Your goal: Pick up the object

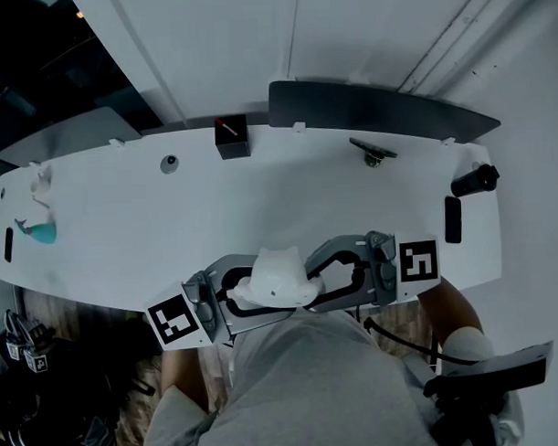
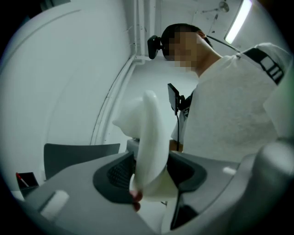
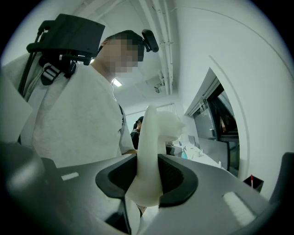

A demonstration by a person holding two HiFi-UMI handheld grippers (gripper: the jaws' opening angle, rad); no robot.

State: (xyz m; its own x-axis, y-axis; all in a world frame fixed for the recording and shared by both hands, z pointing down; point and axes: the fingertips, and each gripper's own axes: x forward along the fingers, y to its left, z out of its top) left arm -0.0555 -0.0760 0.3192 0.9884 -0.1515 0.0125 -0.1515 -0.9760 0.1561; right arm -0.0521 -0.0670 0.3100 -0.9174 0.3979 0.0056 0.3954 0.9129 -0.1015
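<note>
Pointing inward, right gripper (image 1: 319,278) clamping white object (image 1: 279,274), left gripper (image 1: 238,292) spread

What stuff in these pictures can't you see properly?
- White object: head view shows only its top, both gripper views only a thin edge, so what it is stays unclear.
- Teal thing: head view, too small and dim to name.
- Red bit on the black box: head view, too small.
- Table: head view, left end cut off by the picture's edge.
</note>
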